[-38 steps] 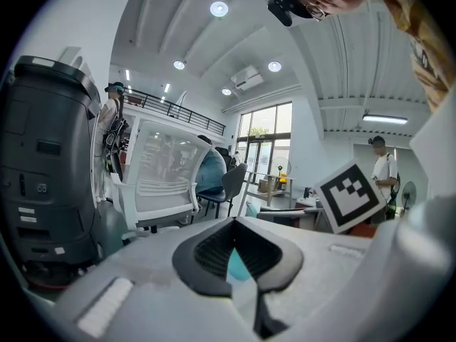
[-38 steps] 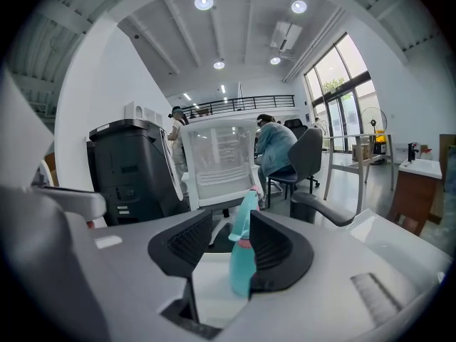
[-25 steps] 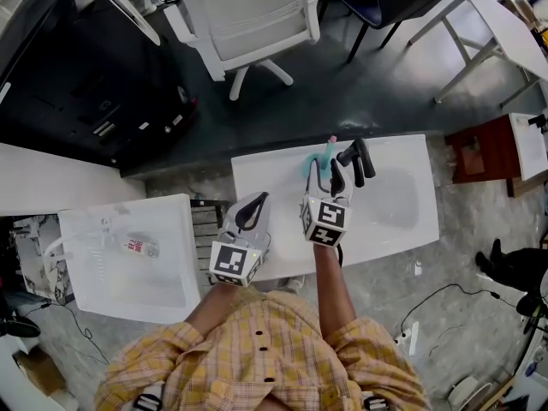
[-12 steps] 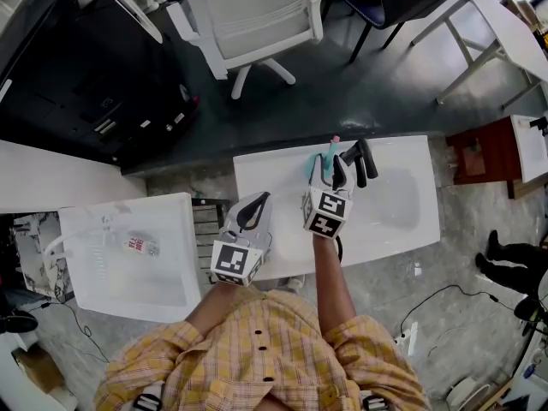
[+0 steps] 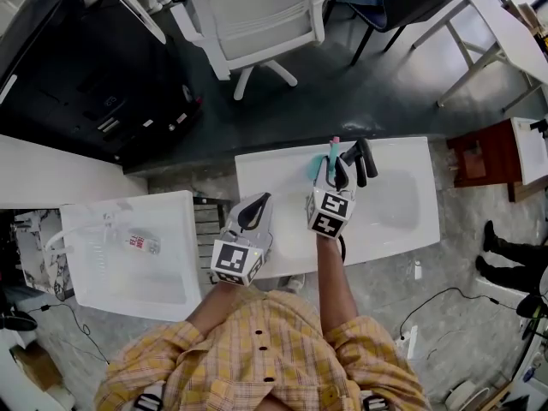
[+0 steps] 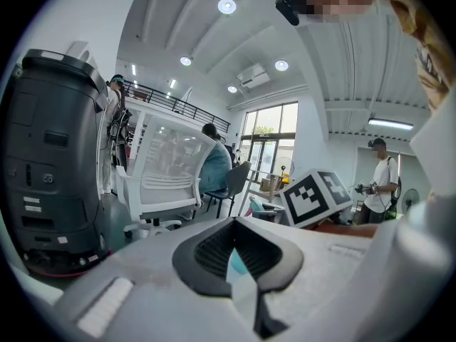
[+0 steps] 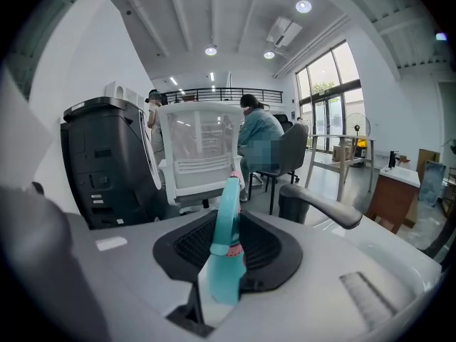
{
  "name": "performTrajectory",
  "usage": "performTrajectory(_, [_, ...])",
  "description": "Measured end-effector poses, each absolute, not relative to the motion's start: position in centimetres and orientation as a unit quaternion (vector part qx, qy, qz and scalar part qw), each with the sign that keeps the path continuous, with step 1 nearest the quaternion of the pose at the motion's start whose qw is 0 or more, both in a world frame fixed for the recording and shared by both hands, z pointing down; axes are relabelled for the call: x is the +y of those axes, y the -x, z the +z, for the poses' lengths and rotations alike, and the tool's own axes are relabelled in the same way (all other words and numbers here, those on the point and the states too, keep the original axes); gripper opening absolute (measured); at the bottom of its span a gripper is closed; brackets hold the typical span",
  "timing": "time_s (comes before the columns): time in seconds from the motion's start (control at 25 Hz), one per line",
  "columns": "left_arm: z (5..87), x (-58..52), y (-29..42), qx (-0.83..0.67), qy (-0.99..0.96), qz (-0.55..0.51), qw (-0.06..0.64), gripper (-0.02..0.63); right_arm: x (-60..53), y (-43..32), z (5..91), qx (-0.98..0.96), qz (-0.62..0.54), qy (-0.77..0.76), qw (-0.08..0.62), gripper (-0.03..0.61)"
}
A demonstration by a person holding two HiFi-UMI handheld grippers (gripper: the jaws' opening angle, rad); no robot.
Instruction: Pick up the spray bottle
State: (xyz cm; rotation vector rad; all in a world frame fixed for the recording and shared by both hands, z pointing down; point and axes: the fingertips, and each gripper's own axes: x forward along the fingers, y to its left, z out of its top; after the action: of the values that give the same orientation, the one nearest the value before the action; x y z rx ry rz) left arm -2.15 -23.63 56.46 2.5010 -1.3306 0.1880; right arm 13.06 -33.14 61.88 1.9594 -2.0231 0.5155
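A teal spray bottle [image 5: 330,153] with a pink tip stands near the far edge of the white table [image 5: 390,225]. My right gripper [image 5: 330,171] is at the bottle, and its jaws are closing on it. In the right gripper view the bottle [image 7: 226,251] rises between the black pads [image 7: 274,251], which touch its sides. My left gripper [image 5: 250,211] hovers over the table's left end, apart from the bottle. Its jaws look shut with nothing held [image 6: 239,254].
A black curved bar [image 5: 358,161] sits just right of the bottle. A white office chair [image 5: 248,15] stands beyond the table, with a black machine [image 5: 86,84] at far left. A white bin [image 5: 103,268] holding a small bottle lies to the left.
My right gripper has edged forward to the spray bottle and its jaws have drawn in around it. The left gripper has stayed put.
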Motion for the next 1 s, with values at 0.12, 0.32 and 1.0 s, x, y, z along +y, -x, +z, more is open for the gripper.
performTrajectory(0.12, [56.3,-23.5,2.2,-0.467,-0.869,0.065,0.150,-0.002,-33.0,-13.2,61.6,-0.704,0.179,-0.675,0.134,0.088])
performTrajectory(0.32, [55.8,-23.1,2.1,-0.472,-0.868,0.060,0.146,-0.002,-32.6,-13.1,60.9,-0.713,0.178,-0.666,0.129,0.089])
performTrajectory(1.0, [53.7,-21.7,2.4,-0.495,-0.860,0.042,0.117,-0.002,-30.4,-11.8,57.0,-0.755,0.149,-0.631,0.100,0.087])
